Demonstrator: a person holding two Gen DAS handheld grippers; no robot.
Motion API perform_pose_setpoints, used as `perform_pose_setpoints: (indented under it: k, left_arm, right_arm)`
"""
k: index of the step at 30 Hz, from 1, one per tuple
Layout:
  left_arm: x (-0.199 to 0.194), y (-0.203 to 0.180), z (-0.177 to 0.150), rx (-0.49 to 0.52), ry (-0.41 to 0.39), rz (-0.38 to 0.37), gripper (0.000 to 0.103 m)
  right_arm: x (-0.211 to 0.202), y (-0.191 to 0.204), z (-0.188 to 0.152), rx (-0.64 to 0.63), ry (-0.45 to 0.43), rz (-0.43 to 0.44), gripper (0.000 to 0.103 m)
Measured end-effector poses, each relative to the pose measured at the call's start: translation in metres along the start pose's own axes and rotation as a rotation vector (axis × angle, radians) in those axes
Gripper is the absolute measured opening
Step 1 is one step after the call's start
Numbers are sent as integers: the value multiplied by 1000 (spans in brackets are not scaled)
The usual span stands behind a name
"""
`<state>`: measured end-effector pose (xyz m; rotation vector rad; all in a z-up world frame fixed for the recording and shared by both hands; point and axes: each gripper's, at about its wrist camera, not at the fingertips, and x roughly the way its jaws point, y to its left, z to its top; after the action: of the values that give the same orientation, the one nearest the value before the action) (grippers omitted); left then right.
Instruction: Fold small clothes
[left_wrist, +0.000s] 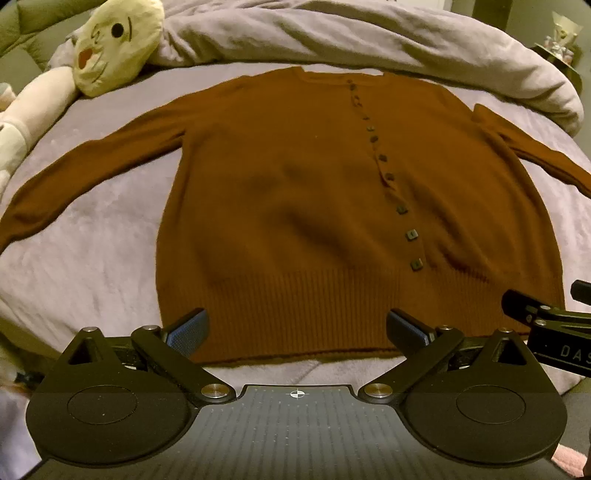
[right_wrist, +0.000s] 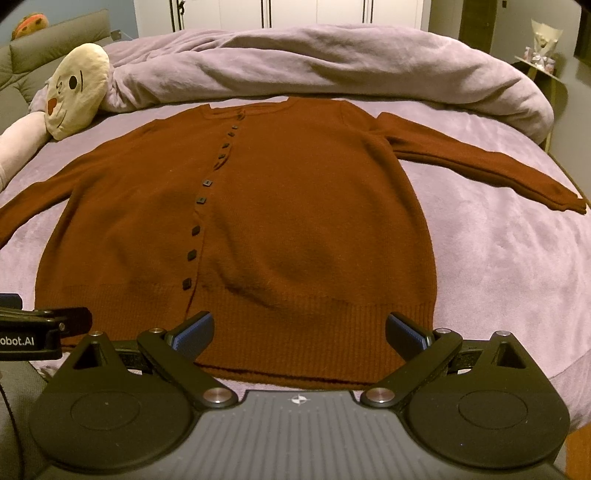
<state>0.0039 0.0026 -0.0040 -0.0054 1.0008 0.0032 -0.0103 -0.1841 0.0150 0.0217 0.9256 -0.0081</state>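
Observation:
A rust-brown buttoned cardigan (left_wrist: 295, 192) (right_wrist: 295, 206) lies flat, front up, on a lilac bed cover, sleeves spread to both sides and its ribbed hem toward me. My left gripper (left_wrist: 297, 328) hovers open over the hem's left half, blue pads wide apart, nothing between them. My right gripper (right_wrist: 299, 332) is open the same way over the hem's right half. Each gripper's black body shows at the edge of the other's view. A row of dark square buttons (left_wrist: 400, 208) (right_wrist: 201, 201) runs from neckline to hem.
A rolled lilac duvet (left_wrist: 369, 40) (right_wrist: 332, 62) lies across the bed beyond the collar. A cream plush toy with a face (left_wrist: 114, 44) (right_wrist: 75, 92) rests at the far left. The bed's right edge (right_wrist: 561, 166) drops off beside a small shelf.

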Motion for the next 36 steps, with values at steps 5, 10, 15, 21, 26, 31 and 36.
perform_pose_setpoints:
  k: [5,10,15,21,26,31,36]
  left_arm:
    - [2,0,0,-2,6,-1,103]
    - [6,0,1,0,15,-3,103]
    - [11,0,1,2,25,-5,103]
    - [15,0,3,0,37,-5,103]
    - [17,0,3,0,43,-4,103]
    - [24,-3,6,0,60,-2,103]
    - [31,-5,11,4,68,1,103]
  right_arm:
    - [1,0,-1,-1,0,0,99]
    - [3,-1,-1,6,8,5,99]
    - [6,-2,0,10,11,13,99]
    - [11,-1,0,2,12,25,99]
    - [16,-2,1,10,19,30,99]
    - [20,-6,3,37,20,41,99]
    - [29,-18,7,88,20,52,99]
